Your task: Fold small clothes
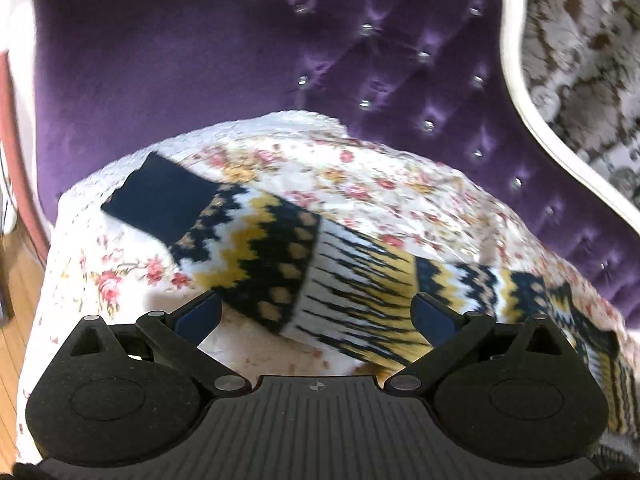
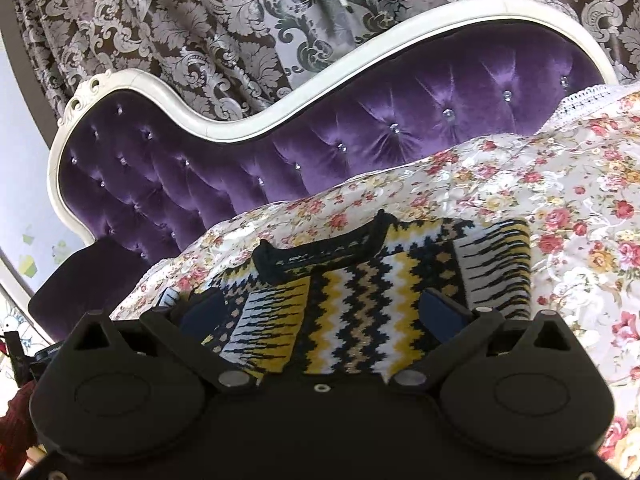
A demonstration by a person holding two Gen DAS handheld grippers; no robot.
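Sweater (image 1: 280,256) flat on bedspread (image 1: 400,196); headboard (image 2: 240,168) behind bedspread; curtain (image 2: 180,28) behind headboard.

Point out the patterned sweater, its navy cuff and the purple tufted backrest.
patterned sweater (image 2: 360,300), right wrist view, on the zigzag body panel.
navy cuff (image 1: 160,196), left wrist view, middle of the sleeve end.
purple tufted backrest (image 2: 360,136), right wrist view, on the buttoned velvet.

left tongs (image 1: 318,314): matte black, blue pads | right tongs (image 2: 324,312): same, silver screws

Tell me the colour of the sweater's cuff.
Plain dark navy cuff, unlike the patterned sweater; clearest in the left wrist view.
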